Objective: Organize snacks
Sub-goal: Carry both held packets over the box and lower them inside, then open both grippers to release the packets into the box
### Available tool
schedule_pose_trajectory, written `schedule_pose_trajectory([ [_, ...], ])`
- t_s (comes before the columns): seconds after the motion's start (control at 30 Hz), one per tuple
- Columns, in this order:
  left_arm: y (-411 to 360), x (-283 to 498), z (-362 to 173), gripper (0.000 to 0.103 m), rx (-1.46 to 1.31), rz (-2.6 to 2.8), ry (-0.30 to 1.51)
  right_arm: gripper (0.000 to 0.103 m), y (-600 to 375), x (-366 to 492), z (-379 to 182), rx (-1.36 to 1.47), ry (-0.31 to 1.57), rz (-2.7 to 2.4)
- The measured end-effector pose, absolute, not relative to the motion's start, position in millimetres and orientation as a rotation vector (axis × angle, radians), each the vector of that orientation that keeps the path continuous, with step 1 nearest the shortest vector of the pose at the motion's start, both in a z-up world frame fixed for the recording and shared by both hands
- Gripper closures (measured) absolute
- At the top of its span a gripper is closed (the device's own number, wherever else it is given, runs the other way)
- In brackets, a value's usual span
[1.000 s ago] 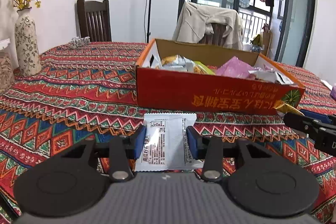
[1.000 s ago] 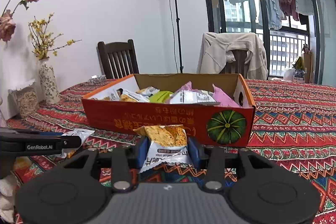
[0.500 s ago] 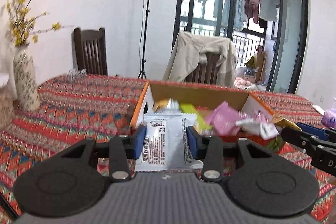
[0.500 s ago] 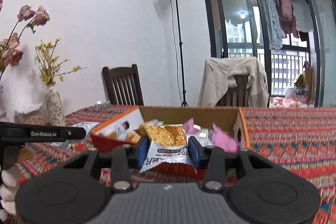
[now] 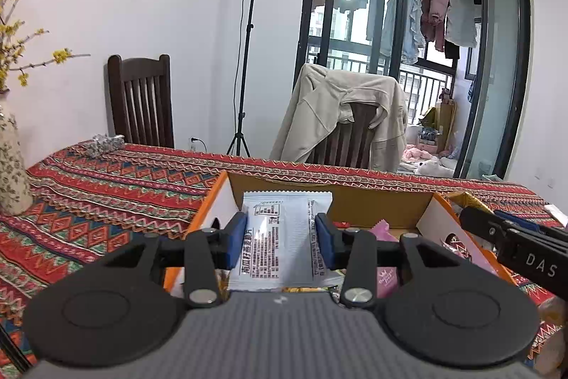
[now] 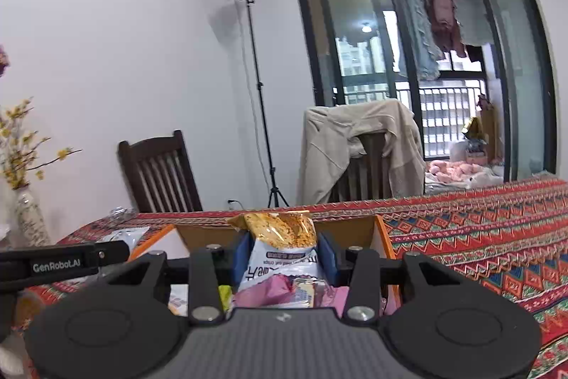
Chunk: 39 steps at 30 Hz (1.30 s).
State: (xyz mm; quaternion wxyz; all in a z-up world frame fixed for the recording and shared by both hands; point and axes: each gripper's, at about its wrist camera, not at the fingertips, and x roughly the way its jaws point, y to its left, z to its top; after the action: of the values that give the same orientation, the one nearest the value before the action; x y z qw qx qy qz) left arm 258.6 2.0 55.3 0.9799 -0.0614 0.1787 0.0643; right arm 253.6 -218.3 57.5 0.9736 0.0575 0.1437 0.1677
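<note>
My left gripper (image 5: 281, 238) is shut on a white snack packet (image 5: 284, 229) with printed text, held above the left end of the orange cardboard box (image 5: 358, 203). My right gripper (image 6: 282, 254) is shut on a yellow and white crisp packet (image 6: 280, 244), which hangs over the right part of the same box (image 6: 381, 242). Pink and other wrappers (image 6: 273, 290) lie inside the box beneath it. Each gripper shows at the edge of the other view: the right gripper (image 5: 514, 245) on the right, the left gripper (image 6: 60, 263) on the left.
The table carries a red patterned cloth (image 5: 117, 194). A flowered vase (image 5: 9, 166) stands at the left edge. Behind the table are a dark wooden chair (image 5: 140, 102), a chair draped with a beige jacket (image 5: 340, 116), and a lamp stand (image 5: 245, 59).
Both grippers have risen and moved forward with their packets, from in front of the box's red side to above its open top. The grips are unchanged.
</note>
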Motion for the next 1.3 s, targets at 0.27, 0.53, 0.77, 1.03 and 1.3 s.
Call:
schedule_pose_trajectory([
  [0.27,4,272,34,0.06,-0.092,0.085,0.372,0.062,-218,270,33,0.098,0.324,0.356],
  [0.53,19,264,31,0.012,-0.157,0.096,0.347,0.021,-214,260,27,0.053,0.331,0.34],
  [0.77,26,263,28,0.0,-0.183,0.146,0.352,0.0,-216,258,23,0.061,0.332,0.328],
  [1.03,27,267,24,0.0,-0.196,0.165,0.368,0.0,-218,257,23,0.065,0.328,0.316],
  [1.3,25,253,44,0.0,-0.21,0.191,0.323,0.0,-220,251,27,0.054,0.306,0.295],
])
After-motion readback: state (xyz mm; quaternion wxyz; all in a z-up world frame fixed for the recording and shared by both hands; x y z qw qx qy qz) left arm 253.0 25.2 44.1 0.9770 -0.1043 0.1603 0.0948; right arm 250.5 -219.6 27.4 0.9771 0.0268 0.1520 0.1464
